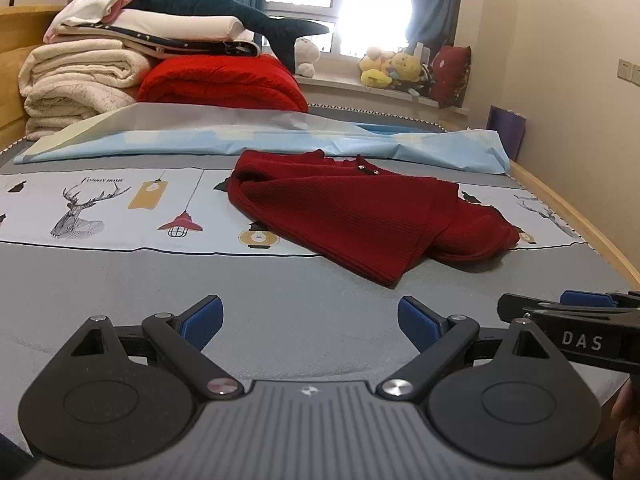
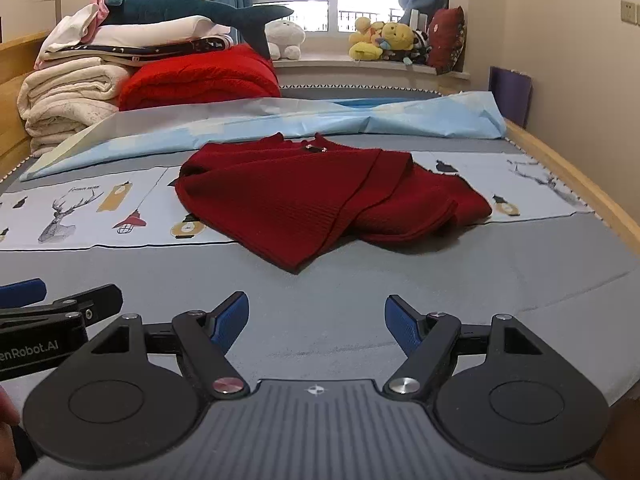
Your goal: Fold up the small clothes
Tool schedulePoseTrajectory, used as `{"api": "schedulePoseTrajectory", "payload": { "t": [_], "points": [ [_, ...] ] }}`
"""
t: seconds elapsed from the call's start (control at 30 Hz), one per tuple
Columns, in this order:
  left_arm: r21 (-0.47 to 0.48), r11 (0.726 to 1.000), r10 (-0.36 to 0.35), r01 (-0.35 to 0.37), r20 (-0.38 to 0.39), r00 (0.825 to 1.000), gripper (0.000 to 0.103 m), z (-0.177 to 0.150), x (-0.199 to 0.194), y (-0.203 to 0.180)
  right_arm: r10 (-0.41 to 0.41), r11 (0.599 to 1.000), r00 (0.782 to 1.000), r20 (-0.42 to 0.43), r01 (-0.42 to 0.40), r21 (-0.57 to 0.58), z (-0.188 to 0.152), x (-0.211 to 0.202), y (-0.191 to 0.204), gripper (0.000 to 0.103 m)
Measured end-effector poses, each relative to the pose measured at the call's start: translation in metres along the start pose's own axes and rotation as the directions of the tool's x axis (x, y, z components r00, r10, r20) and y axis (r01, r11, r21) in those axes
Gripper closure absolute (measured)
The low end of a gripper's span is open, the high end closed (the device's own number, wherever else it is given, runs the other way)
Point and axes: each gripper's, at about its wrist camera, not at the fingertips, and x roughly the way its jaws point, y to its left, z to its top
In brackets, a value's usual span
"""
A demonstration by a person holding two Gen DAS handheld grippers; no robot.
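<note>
The left gripper (image 1: 310, 322) hovers over bare grey sheet, jaws wide apart, nothing between them. One dark red knitted cardigan (image 1: 360, 216), partly folded, lies well apart at one o'clock from it. The right gripper (image 2: 316, 320), jaws also spread and empty, has the garment at twelve o'clock. A good fold probably means pinching both near hem corners together. Two grippers, one garment.

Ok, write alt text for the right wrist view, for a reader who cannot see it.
A dark red knit sweater lies partly folded on a grey bed sheet, untouched, beyond the open right gripper. The left gripper pokes in at the left edge. Behind are a light blue sheet, stacked blankets topped by a plush shark, and stuffed toys on the windowsill.
</note>
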Motion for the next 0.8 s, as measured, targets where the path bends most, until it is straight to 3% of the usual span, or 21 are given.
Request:
{"api": "schedulePoseTrajectory", "payload": {
  "t": [0.8],
  "points": [
    [0.003,1.000,0.001,-0.001,-0.002,1.000,0.007,-0.001,-0.001,-0.003,0.016,0.998,1.000,0.018,-0.015,-0.058,-0.001,-0.001,0.015,0.027]
  ]
}}
